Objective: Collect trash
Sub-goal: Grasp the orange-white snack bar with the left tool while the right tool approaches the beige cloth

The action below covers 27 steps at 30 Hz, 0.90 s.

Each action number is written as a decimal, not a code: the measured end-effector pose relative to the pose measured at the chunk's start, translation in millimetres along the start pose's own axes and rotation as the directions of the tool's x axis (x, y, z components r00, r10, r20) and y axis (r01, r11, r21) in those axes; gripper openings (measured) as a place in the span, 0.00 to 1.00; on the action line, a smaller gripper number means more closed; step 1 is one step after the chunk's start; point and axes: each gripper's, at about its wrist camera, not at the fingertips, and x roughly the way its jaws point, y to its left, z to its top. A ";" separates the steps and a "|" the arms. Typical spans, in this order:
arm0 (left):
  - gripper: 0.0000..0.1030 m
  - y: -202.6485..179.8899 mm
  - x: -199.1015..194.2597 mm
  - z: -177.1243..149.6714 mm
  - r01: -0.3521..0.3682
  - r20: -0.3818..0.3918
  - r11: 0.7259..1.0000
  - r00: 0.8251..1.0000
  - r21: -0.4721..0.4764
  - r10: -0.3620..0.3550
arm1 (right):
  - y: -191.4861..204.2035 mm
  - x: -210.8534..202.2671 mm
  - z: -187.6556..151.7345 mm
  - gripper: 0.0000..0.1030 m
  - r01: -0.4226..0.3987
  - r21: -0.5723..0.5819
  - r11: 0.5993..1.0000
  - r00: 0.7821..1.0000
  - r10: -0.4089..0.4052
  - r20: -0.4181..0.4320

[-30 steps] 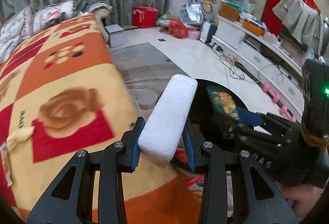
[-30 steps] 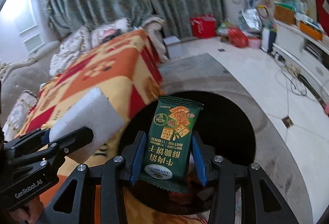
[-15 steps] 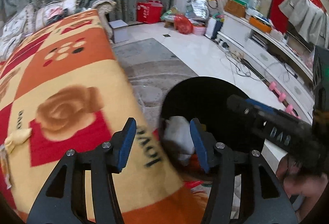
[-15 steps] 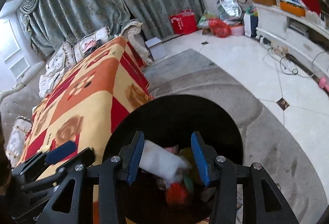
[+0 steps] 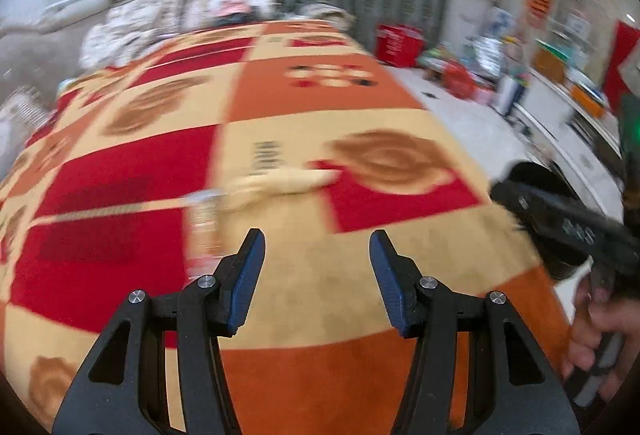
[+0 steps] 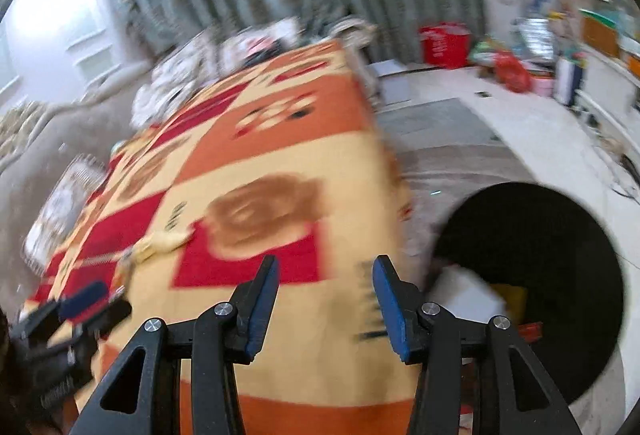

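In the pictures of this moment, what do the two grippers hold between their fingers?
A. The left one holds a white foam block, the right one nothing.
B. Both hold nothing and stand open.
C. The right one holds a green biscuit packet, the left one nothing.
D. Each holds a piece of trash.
B: the left gripper and the right gripper each show wide-apart blue pads with only the patterned blanket visible between them.
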 end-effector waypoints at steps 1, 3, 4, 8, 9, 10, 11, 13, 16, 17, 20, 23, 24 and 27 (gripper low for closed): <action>0.52 23.9 3.2 -0.8 -0.027 -0.009 0.999 1.000 -0.044 0.026 | 13.0 6.1 -3.8 0.45 -0.037 -0.008 0.999 0.999 0.037 -0.019; 0.52 51.5 8.9 -1.6 -0.051 -0.025 0.993 0.999 -0.109 0.049 | 33.1 16.2 -11.9 0.45 -0.084 -0.016 0.996 0.995 0.083 -0.047; 0.52 66.4 14.8 -1.0 -0.050 -0.031 0.988 0.998 -0.148 0.046 | 44.2 22.0 -16.0 0.45 -0.102 -0.030 0.994 0.993 0.100 -0.066; 0.52 80.1 38.5 5.5 -0.057 -0.069 0.983 0.997 -0.174 0.045 | 78.9 38.1 -28.6 0.45 -0.107 -0.142 0.984 0.990 0.092 -0.107; 0.52 78.8 43.1 6.7 -0.050 -0.076 0.983 0.996 -0.174 0.037 | 83.2 39.8 -30.1 0.45 -0.103 -0.164 0.981 0.990 0.085 -0.110; 0.52 76.3 50.3 8.2 -0.045 -0.090 0.984 0.996 -0.173 0.030 | 86.9 40.7 -30.8 0.45 -0.101 -0.183 0.978 0.991 0.082 -0.108; 0.52 74.0 56.9 7.9 -0.039 -0.102 0.985 0.995 -0.167 0.022 | 89.2 41.7 -31.0 0.45 -0.103 -0.193 0.976 0.991 0.083 -0.106; 0.51 67.9 62.1 5.8 -0.026 -0.110 0.988 0.994 -0.150 0.009 | 90.8 44.2 -29.5 0.45 -0.108 -0.194 0.975 0.991 0.088 -0.105; 0.13 67.1 61.9 -1.3 -0.063 -0.114 0.990 0.992 -0.127 0.049 | 93.6 50.9 -22.3 0.45 -0.138 -0.195 0.971 0.987 0.118 -0.109; 0.12 72.6 56.8 -2.7 -0.051 -0.101 0.988 0.994 -0.144 0.037 | 96.5 52.0 -18.8 0.45 -0.156 -0.204 0.967 0.985 0.137 -0.104; 0.12 82.4 37.2 -10.1 -0.058 -0.079 0.991 0.996 -0.119 0.048 | 112.5 59.0 -6.4 0.46 -0.221 -0.258 0.941 0.974 0.200 -0.106; 0.12 90.0 14.7 -28.4 -0.048 -0.085 0.996 0.996 -0.069 0.042 | 133.7 76.8 4.0 0.49 -0.296 -0.317 0.901 0.953 0.257 -0.158; 0.12 93.3 6.3 -37.7 -0.051 -0.086 0.998 0.995 -0.049 0.046 | 141.6 83.4 6.1 0.52 -0.318 -0.339 0.886 0.946 0.273 -0.175; 0.12 103.1 -6.2 -56.4 -0.065 -0.069 0.997 0.996 -0.040 0.062 | 169.2 107.6 10.2 0.57 -0.328 -0.432 0.840 0.943 0.263 -0.206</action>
